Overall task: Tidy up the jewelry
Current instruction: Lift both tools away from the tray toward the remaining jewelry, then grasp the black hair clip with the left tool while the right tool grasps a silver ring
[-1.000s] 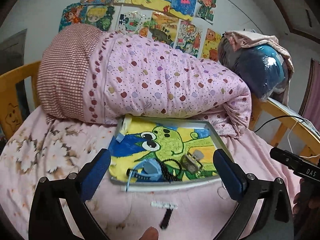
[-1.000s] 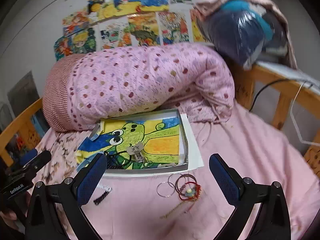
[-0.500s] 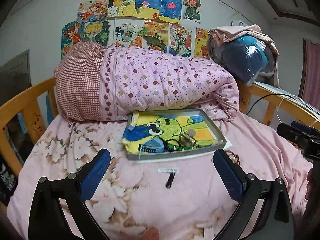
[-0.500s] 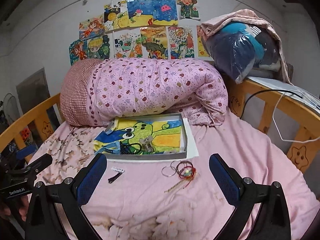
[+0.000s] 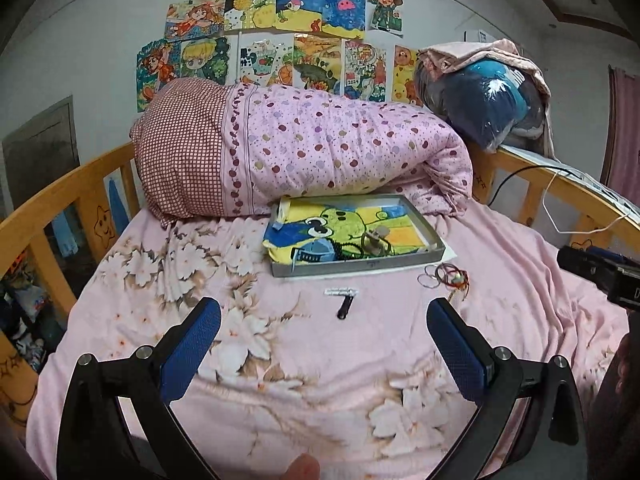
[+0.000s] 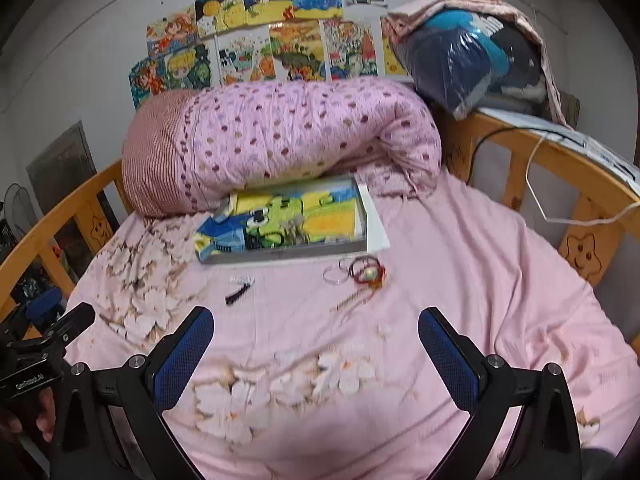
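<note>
Looks like a pause between pickups. The pink bed sheet (image 5: pixel 500 280) fills the view, a rolled quilt (image 5: pixel 320 152) and kids' drawings (image 5: pixel 296 32) behind. The grey tray (image 5: pixel 356 236) holds some jewelry; the bangles (image 5: pixel 444 274) and black clip (image 5: pixel 345 307) lie just in front of it. Left gripper (image 5: pixel 324 346) and right gripper (image 6: pixel 316 344) both hang wide open, empty, so I'd guess 1 reaches in next.

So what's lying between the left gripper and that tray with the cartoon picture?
In the left wrist view, a small white clip and a black clip lie on the pink sheet between the open left gripper and the tray.
</note>
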`<state>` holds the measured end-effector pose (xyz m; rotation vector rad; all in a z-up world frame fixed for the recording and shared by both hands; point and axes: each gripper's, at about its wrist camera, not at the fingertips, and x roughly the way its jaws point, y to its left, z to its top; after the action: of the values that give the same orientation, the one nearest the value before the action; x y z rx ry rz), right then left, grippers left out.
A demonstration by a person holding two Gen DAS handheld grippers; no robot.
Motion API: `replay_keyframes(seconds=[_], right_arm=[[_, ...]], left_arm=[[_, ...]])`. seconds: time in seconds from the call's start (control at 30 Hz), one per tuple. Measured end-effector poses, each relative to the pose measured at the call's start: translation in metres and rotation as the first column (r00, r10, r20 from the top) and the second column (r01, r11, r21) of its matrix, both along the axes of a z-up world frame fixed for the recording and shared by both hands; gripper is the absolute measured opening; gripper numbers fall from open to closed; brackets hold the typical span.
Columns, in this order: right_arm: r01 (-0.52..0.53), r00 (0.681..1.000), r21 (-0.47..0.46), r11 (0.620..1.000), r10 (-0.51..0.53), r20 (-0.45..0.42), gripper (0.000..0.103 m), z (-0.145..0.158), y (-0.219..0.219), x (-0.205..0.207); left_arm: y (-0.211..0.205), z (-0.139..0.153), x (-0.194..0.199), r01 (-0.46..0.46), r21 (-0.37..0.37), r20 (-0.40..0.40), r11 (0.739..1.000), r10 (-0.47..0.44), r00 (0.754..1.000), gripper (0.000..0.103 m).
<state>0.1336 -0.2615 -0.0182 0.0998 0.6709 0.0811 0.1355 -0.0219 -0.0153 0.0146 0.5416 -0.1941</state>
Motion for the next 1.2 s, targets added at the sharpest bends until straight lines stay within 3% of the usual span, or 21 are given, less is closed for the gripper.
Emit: replay_keyframes(seconds=[0.33, 0.57, 0.83, 0.93, 1.03, 1.2], right_arm=[[0.051, 0.991, 0.043, 0.998, -0.045, -0.128, 0.103, -0.018, -0.010, 0.004], [0.054, 0.959, 0.184, 0.981, 0.000, -0.284, 0.103, -0.034, -0.028, 0.028], [0.033, 0.921, 0.237, 0.971, 0.063, -0.385, 0.103, -0.046, -0.046, 0.067], [0.016, 0.906, 0.279, 0.960, 0.104, -0.411, 0.103, -0.051, -0.055, 0.087], [0.016, 0.901, 0.291, 0.957, 0.112, -0.419, 0.103, -0.054, -0.066, 0.108], [-0.061, 0.892, 0.405, 0.912, 0.232, -0.388, 0.103, -0.061, -0.075, 0.147]], left_arm=[[-0.012, -0.022, -0.004, 0.047, 0.053, -0.155, 0.998, -0.038, 0.987, 0.101], [-0.015, -0.030, -0.002, 0.060, 0.065, -0.199, 0.996, -0.046, 0.979, 0.101], [-0.024, -0.044, 0.030, 0.137, 0.067, -0.339, 0.988, -0.106, 0.935, 0.101], [-0.025, -0.053, 0.050, 0.151, 0.023, -0.409, 0.988, -0.128, 0.903, 0.101], [-0.025, -0.058, 0.069, 0.149, -0.004, -0.453, 0.989, -0.135, 0.881, 0.101], [-0.027, -0.065, 0.100, 0.157, -0.031, -0.486, 0.987, -0.152, 0.860, 0.101]])
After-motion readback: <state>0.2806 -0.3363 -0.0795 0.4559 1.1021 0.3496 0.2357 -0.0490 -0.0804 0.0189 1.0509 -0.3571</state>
